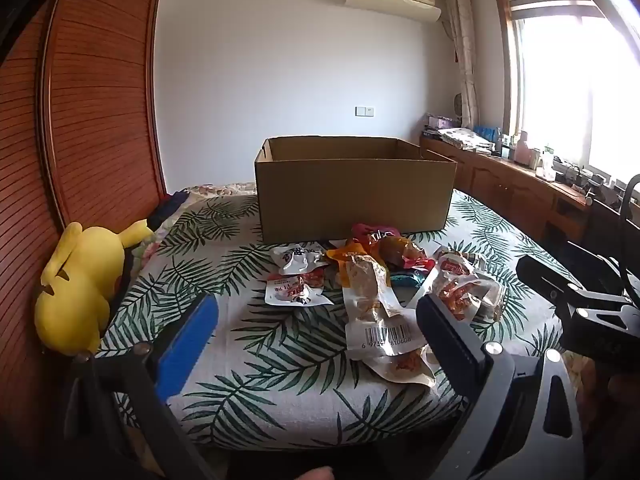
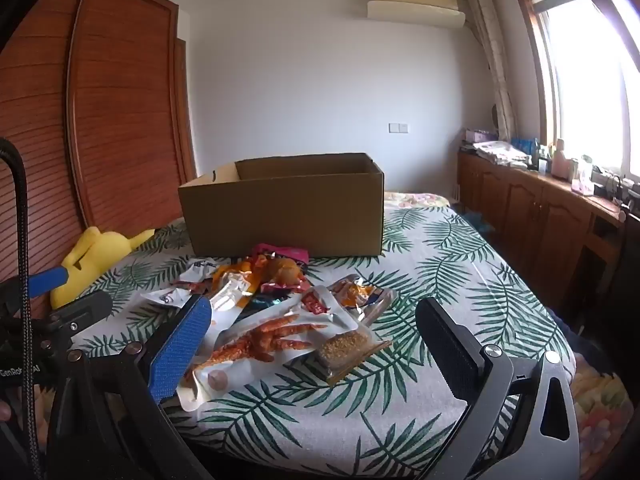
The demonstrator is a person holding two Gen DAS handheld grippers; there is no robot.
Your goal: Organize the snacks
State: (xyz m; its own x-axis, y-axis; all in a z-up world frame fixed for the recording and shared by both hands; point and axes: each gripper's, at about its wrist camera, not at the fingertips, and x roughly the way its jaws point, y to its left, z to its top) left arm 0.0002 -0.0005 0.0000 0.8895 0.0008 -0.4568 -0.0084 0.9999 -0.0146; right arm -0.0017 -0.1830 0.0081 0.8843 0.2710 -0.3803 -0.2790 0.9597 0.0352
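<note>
Bedroom scene: bed point(image 1: 280, 392) covered by a palm-leaf print sheet fills the lower half of both views, louvred wood wardrobe point(image 1: 100, 100) at left, bright window at upper right. Open cardboard box point(image 1: 354, 190) sits mid-frame on the bed, flaps off or folded, inside not visible from here. Snack pile point(image 1: 372, 276) lies just in front of the box, touching its near wall at the back.

Left gripper point(image 1: 316, 320) is spread wide, nothing between the fingers, hovering short of the pile. Right gripper point(image 2: 312, 340) likewise wide and empty, angled down over the nearest packs.

Judgement: first pick not yet made. Best target for the right side looks like the clear chicken-feet pack point(image 2: 264, 340), closest and on top. Come in low, pinch a flat sealed edge rather than the lumpy middle, lift clear before moving to the box.

Materials: packs are glossy vacuum-sealed film, slippery, irregular, overlapping. Long barcode pack point(image 1: 372, 312) is flat and floppy, and will likely droop. Small granule sachet point(image 2: 344, 346) is rectangular and loose-filled. Soft sheet gives under pressure. Yellow plush toy point(image 1: 80, 288) at left, out of the way.
</note>
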